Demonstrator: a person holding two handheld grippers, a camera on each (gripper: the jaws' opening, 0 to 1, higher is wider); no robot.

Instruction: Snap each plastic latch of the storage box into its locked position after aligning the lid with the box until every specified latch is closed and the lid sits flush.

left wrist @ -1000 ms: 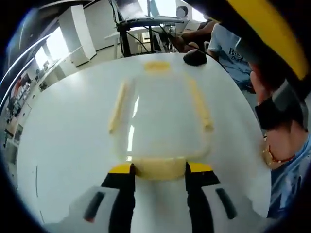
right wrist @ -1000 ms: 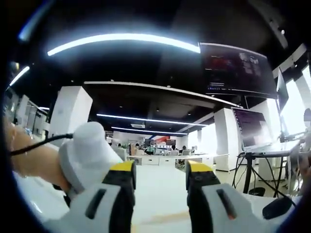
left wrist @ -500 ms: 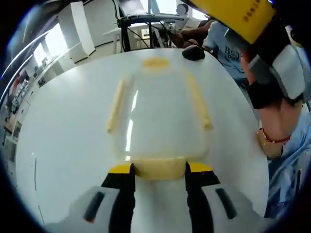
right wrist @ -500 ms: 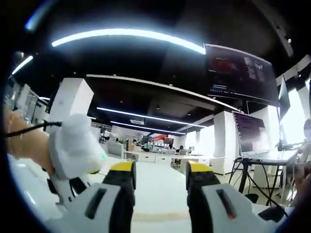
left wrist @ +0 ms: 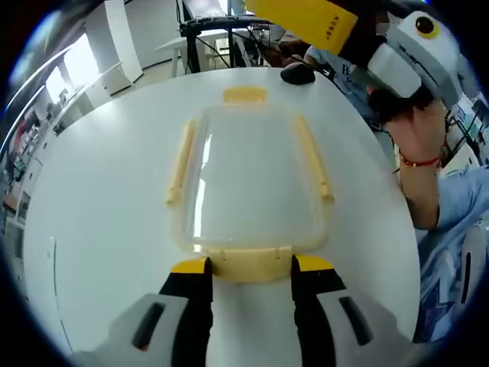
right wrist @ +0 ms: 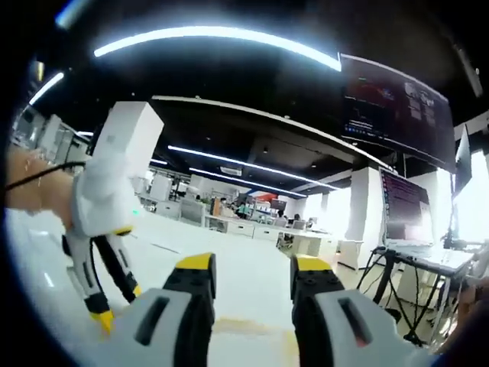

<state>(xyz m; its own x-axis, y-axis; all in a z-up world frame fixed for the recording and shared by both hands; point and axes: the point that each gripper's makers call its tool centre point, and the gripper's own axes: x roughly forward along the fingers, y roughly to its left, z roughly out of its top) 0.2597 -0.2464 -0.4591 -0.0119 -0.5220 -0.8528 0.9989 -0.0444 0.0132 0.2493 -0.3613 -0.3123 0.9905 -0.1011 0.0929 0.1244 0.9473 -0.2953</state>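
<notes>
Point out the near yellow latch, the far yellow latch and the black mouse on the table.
near yellow latch (left wrist: 248, 262), left gripper view, middle of its flap.
far yellow latch (left wrist: 244, 95), left gripper view, centre of the tab.
black mouse (left wrist: 296, 73), left gripper view, top of its shell.

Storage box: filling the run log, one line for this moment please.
box: lid on | near latch: between left tongs, open | right tongs: open, raised off table

Open-plan office: round white table, white pillar, rows of desks (far end). Dark ceiling with strip lights; a wall screen hangs high.
</notes>
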